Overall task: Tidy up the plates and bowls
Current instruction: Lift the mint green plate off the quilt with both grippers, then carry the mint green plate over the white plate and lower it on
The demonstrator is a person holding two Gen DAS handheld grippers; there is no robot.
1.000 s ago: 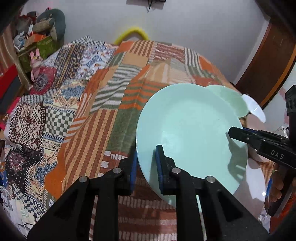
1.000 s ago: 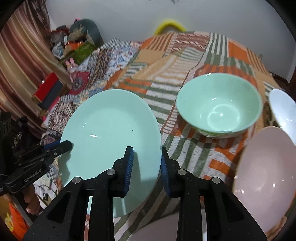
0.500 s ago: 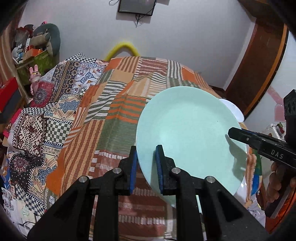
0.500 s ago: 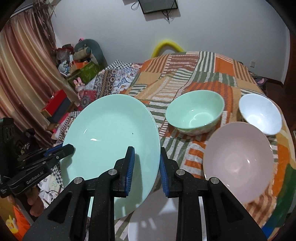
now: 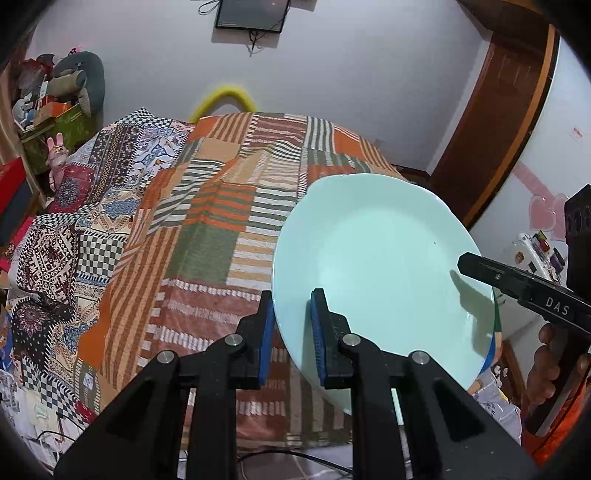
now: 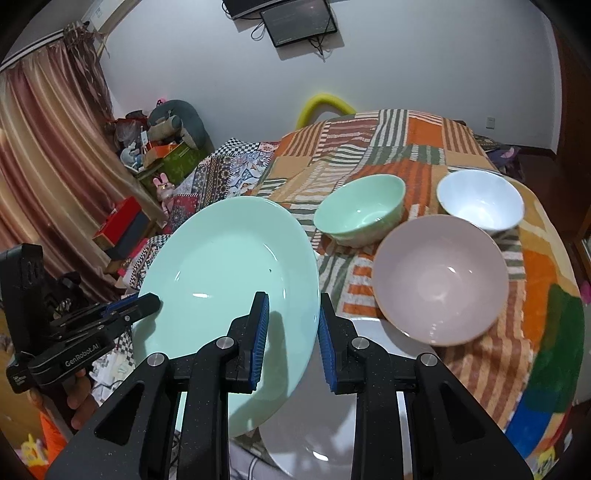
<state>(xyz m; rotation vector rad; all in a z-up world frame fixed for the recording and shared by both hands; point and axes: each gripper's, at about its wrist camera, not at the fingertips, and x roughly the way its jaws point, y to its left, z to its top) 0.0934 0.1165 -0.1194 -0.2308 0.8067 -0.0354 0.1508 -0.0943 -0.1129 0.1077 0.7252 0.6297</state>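
A large mint green plate (image 5: 380,266) is held tilted in the air above the bed's near edge. My left gripper (image 5: 291,328) is shut on its left rim. My right gripper (image 6: 291,328) is shut on its right rim, and the plate also shows in the right wrist view (image 6: 221,280). On the patchwork blanket (image 6: 406,155) stand a mint green bowl (image 6: 360,210), a white bowl (image 6: 480,203) and a pink bowl (image 6: 439,277). A white plate (image 6: 325,424) lies under the pink bowl's near edge.
The striped blanket (image 5: 221,229) covers the bed's left and middle. A shelf with toys and boxes (image 6: 162,147) stands at the left by a curtain (image 6: 44,147). A wooden door (image 5: 495,110) is at the right. A screen (image 6: 295,22) hangs on the back wall.
Both grippers have lifted the green plate upward and back from the blanket. The bowls now look smaller and farther below in the right wrist view.
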